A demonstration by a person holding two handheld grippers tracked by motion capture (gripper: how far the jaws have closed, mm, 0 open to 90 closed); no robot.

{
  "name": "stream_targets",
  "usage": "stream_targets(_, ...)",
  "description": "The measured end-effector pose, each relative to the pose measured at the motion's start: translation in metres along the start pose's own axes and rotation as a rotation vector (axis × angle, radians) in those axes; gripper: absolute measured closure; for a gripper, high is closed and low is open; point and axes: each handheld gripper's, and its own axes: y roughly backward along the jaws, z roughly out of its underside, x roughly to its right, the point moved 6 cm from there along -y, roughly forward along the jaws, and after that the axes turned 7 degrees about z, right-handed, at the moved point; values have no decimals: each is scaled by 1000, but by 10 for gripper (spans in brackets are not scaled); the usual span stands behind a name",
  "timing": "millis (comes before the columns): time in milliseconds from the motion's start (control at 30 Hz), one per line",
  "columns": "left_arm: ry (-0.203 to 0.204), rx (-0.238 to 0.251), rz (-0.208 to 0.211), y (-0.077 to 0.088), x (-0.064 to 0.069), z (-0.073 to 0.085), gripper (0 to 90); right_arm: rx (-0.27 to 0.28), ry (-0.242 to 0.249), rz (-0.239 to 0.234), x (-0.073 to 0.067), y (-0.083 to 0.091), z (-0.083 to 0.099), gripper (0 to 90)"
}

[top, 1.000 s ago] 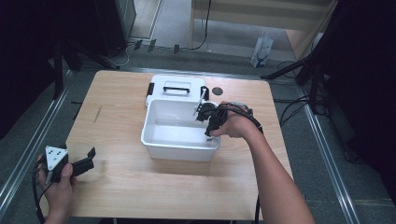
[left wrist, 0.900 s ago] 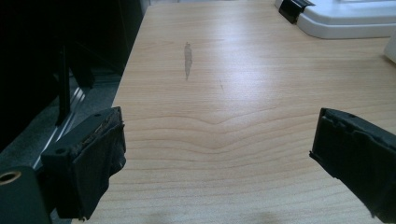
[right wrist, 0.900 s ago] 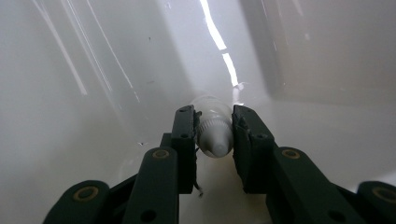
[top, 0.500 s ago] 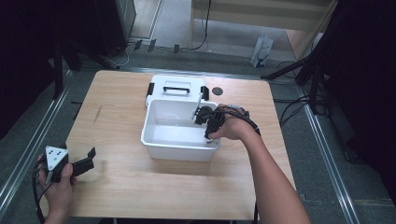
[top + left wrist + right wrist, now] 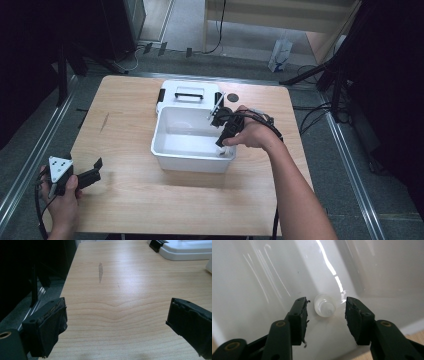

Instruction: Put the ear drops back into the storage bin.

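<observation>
A small translucent white cap-like piece (image 5: 325,308) is seen lying on the floor of the white plastic tub (image 5: 192,161), towards its near right corner. The right gripper (image 5: 325,311) is held down inside the tub with its jaws open, one on each side of the piece and not touching it. The piece is judged light, stiff and smooth, so it may slide on the glossy tub floor; it would best be taken across its round sides. The left gripper (image 5: 117,325) is held over the bare tabletop (image 5: 125,105) at the near left, jaws wide open on nothing. A white lid with a black handle (image 5: 189,93) lies just beyond the tub. No brand, label or writing can be read anywhere.
</observation>
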Motion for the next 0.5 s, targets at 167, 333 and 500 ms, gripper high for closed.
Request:
stream_targets(167,-2,-2,-1,0,0,0,35,47,-28,16,1,21,-2,337)
stream_targets(333,-1,0,-1,0,0,0,35,54,-73,77,5,38,2,116)
stream_targets(500,-1,1,-1,0,0,0,35,56,-138,99,14,49,13,0)
